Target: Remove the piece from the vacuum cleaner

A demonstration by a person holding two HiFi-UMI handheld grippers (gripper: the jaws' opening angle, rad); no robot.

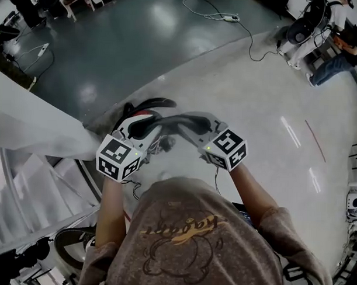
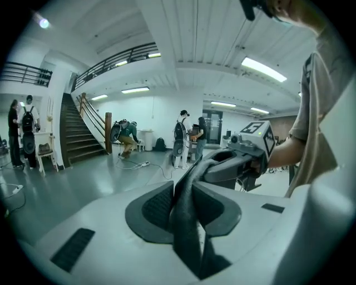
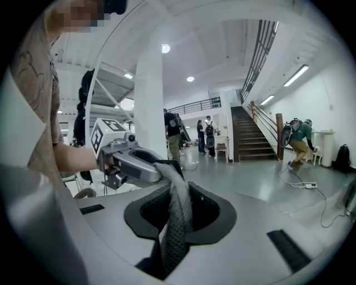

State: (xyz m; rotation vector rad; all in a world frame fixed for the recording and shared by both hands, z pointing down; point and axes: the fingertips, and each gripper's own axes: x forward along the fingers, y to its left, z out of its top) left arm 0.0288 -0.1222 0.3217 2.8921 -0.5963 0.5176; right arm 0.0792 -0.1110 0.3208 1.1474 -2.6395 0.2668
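Observation:
Both grippers meet at chest height above the floor, nose to nose. Stretched between them is a dark grey mesh strap (image 2: 192, 178), the piece. My left gripper (image 2: 186, 210) is shut on one end of the strap, whose fabric is bunched between the black pads. My right gripper (image 3: 178, 216) is shut on the other end of the strap (image 3: 176, 186). In the head view the left gripper (image 1: 155, 132) and right gripper (image 1: 182, 128) nearly touch. Just beyond them on the floor lies the red, white and black vacuum cleaner (image 1: 145, 113), partly hidden by the grippers.
White sheeting (image 1: 33, 128) lies at the left. Cables (image 1: 241, 24) trail over the floor far ahead. A white pillar (image 3: 150, 111) and a staircase (image 2: 83, 139) stand in the hall, with people (image 2: 182, 139) near them. Equipment (image 1: 302, 35) sits at the far right.

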